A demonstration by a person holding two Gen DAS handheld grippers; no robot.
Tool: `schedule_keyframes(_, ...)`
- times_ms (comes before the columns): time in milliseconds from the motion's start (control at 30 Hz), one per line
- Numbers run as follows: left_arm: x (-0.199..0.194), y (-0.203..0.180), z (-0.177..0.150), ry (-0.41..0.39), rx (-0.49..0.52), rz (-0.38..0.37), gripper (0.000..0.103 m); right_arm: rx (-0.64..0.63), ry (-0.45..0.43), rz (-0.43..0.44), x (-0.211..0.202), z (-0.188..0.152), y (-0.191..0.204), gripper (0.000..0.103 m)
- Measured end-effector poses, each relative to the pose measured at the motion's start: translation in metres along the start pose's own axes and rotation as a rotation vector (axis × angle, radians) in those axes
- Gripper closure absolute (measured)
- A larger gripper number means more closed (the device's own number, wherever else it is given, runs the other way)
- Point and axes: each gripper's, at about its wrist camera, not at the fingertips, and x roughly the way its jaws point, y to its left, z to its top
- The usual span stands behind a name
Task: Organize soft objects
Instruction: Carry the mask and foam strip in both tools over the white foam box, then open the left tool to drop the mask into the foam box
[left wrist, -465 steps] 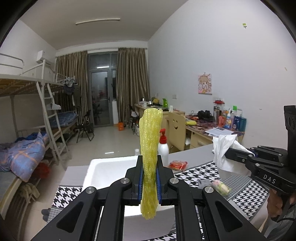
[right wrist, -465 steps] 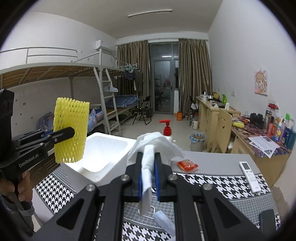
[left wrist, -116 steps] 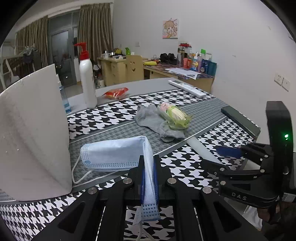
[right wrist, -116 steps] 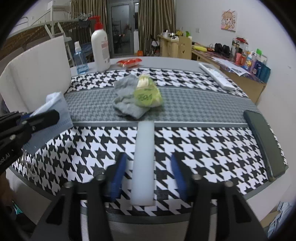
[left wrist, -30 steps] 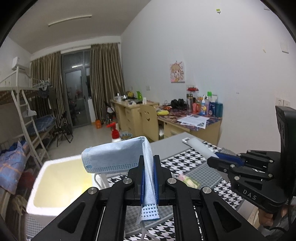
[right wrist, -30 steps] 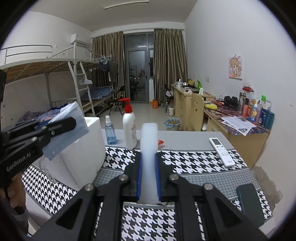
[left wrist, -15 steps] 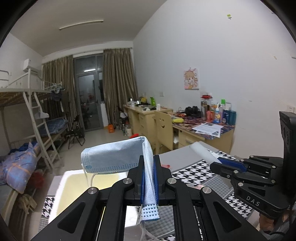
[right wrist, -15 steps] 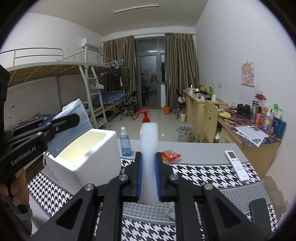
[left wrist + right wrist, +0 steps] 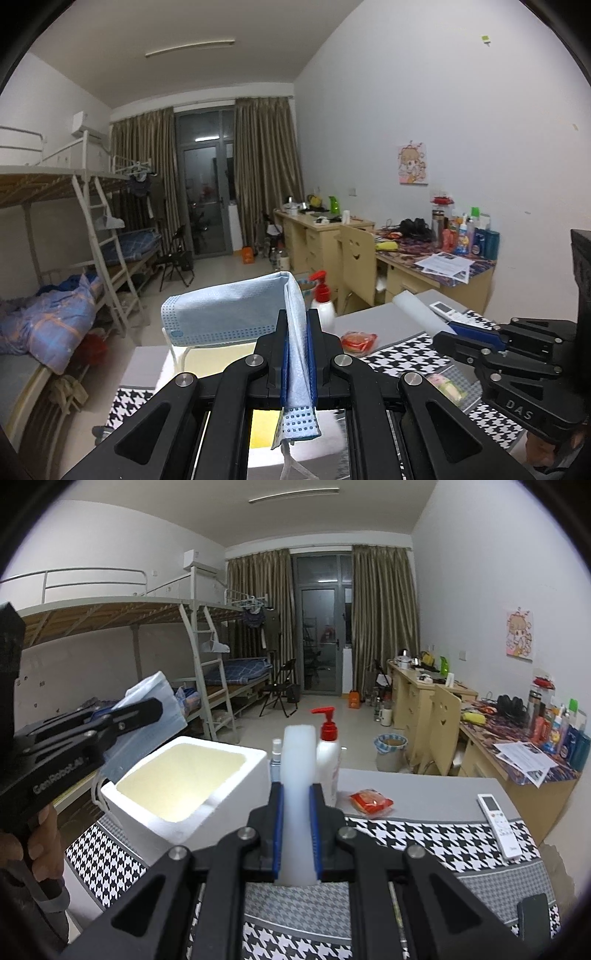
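A foam box (image 9: pixel 173 790) stands on the table (image 9: pixel 436 797) toward its left edge, mouth up. The left gripper (image 9: pixel 296 350) holds a face mask (image 9: pixel 229 314) above the box's left rim. The right gripper (image 9: pixel 297 834) holds a foam strip (image 9: pixel 298 775) upright over the table's near middle, to the right of the box. Behind the strip, at the far edge, stand a spray bottle (image 9: pixel 276 755) and a pump bottle (image 9: pixel 330 753), side by side, just beside the box's right wall. A snack packet (image 9: pixel 371 802) lies right of the pump bottle. A remote control (image 9: pixel 496 825) lies along the right edge, and a phone (image 9: pixel 535 919) sits at the near right corner.
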Motion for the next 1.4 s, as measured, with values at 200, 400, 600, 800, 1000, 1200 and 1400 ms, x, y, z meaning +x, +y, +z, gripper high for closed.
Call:
schedule_keyframes(200, 0.010, 0.015, -0.003, 0.028, -0.028, 0.035, 0.095, -0.014, 0.015, 0.027, 0.010, 0.005, 0.009, 0.087)
schedule_keyframes(400, 0.021, 0.024, -0.008, 0.065, -0.040, 0.030, 0.095, -0.036, 0.025, 0.041, 0.016, 0.007, 0.019, 0.087)
schedule_keyframes(600, 0.034, 0.035, -0.015, 0.111, -0.050, 0.025, 0.095, -0.052, 0.042, 0.041, 0.024, 0.008, 0.022, 0.087)
schedule_keyframes(800, 0.049, 0.044, -0.023, 0.182, -0.052, 0.034, 0.073, -0.064, 0.060, 0.036, 0.032, 0.008, 0.026, 0.087)
schedule_keyframes(1000, 0.046, 0.052, -0.026, 0.189, -0.062, 0.055, 0.032, -0.066, 0.074, 0.029, 0.038, 0.009, 0.031, 0.087)
schedule_keyframes(1200, 0.038, 0.059, -0.024, 0.158, -0.075, 0.066, 0.021, -0.077, 0.078, 0.033, 0.039, 0.010, 0.038, 0.087)
schedule_keyframes(1400, 0.030, 0.068, -0.023, 0.128, -0.097, 0.102, 0.010, -0.093, 0.074, 0.052, 0.040, 0.014, 0.046, 0.087)
